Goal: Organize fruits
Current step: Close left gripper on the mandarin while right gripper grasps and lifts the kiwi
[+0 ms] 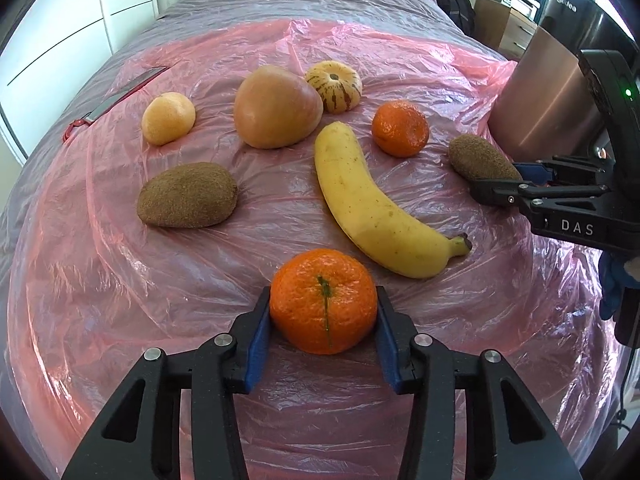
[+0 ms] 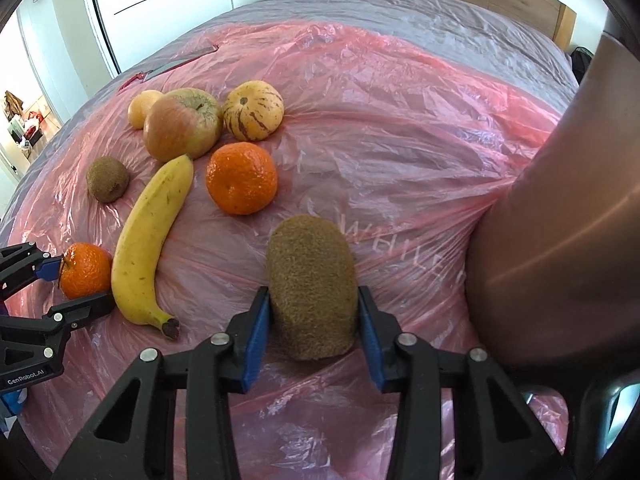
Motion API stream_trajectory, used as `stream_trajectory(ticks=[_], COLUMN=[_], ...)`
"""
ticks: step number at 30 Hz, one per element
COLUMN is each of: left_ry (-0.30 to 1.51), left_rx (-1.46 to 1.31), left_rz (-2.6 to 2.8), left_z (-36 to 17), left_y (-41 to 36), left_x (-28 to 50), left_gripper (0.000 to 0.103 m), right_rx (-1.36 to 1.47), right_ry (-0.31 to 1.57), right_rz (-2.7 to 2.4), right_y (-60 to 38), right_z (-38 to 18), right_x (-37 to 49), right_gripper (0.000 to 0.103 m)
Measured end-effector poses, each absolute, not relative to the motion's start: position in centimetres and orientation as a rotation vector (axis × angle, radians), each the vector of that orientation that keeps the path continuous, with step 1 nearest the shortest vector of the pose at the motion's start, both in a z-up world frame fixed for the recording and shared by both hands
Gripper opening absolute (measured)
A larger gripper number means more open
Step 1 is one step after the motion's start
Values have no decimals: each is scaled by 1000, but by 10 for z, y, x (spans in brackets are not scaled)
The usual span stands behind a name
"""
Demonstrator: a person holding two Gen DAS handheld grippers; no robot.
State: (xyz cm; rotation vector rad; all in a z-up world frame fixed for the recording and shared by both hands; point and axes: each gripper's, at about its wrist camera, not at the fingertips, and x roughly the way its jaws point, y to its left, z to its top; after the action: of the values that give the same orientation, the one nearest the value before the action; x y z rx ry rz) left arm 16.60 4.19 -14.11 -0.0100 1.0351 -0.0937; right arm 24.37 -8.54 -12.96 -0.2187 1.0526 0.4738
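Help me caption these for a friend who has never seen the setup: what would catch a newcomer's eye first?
Probably the left gripper clamped on a bright mandarin close to its camera, and the right gripper closed on a fuzzy kiwi beside a tall metal appliance. Between them a long banana lies on the wrinkled pink plastic sheet.

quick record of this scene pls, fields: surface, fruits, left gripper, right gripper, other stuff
surface: pink plastic sheet over a bed
fruits: two tangerines, two kiwis, banana, apple, striped melon, pale citrus
left gripper: pads on both sides of near tangerine
right gripper: pads on both sides of near kiwi
other: knife, metal appliance
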Motion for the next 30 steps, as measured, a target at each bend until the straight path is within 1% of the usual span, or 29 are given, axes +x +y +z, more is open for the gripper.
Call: stream_trajectory(ticks=[15,30], left_ry=[968,880], left_rx=[-77,-91], left_rz=[-74,-76], left_z=[-103,-53], left_y=[53,54], left_x=[142,86], left_gripper=[41,41], right_rx=[-207,-179], right_ry=[972,900], right_rz=[472,498], right_y=[-84,-82], right_z=[-77,-23], right_x=[216,142], right_gripper=[34,34])
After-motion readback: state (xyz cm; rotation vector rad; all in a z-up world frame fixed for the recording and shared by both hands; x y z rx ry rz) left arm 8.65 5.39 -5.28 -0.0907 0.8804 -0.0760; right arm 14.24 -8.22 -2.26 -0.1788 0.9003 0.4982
